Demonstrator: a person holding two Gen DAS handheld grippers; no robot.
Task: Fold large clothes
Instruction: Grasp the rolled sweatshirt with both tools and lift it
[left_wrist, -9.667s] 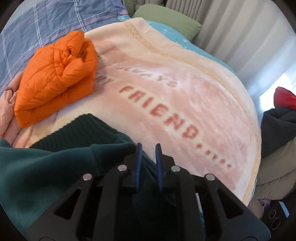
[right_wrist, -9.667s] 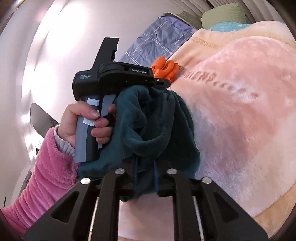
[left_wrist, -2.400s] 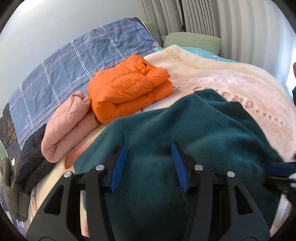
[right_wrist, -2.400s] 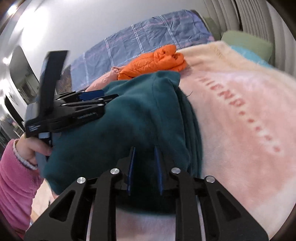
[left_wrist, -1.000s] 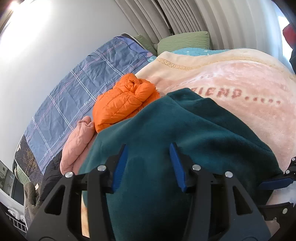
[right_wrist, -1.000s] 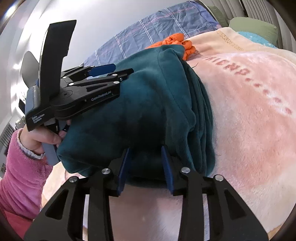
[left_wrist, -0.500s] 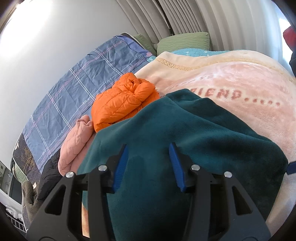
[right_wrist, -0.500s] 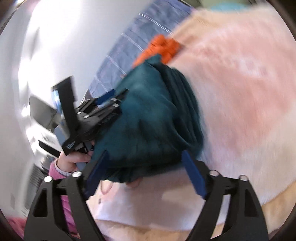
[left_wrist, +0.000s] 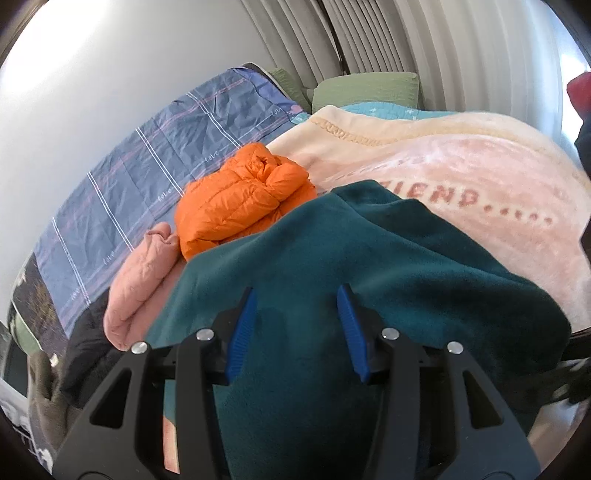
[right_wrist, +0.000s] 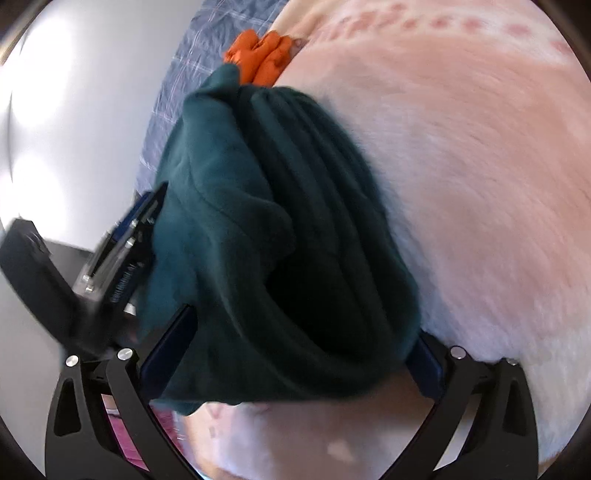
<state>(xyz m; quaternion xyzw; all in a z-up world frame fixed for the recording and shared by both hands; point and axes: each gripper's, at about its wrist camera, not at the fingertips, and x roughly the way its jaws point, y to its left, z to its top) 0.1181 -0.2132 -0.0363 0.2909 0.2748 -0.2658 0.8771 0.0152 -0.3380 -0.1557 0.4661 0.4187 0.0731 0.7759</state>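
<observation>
A folded teal fleece (left_wrist: 369, 258) fills the lower half of the left wrist view, bulging up between the blue pads (left_wrist: 240, 332) of my left gripper (left_wrist: 295, 291), which is shut on the thick bundle. In the right wrist view the same teal fleece (right_wrist: 288, 240) lies as a layered roll on the pink blanket (right_wrist: 480, 166). My right gripper (right_wrist: 301, 332) straddles its near end, its jaws opening wide, with the fleece between them but no squeeze to be seen. The left gripper (right_wrist: 122, 251) shows at the bundle's left side.
Beyond the fleece lie a folded orange puffer jacket (left_wrist: 243, 192), a folded pink jacket (left_wrist: 140, 280) and dark clothes (left_wrist: 85, 350) on a blue plaid quilt (left_wrist: 147, 155). A green pillow (left_wrist: 365, 88) and curtains stand at the far end. A pink sleeve (right_wrist: 122, 435) is low left.
My right gripper's jaws have spread from a narrow pinch on the fleece's edge to wide apart, and that gripper has rolled and shifted. The left gripper keeps the same hold.
</observation>
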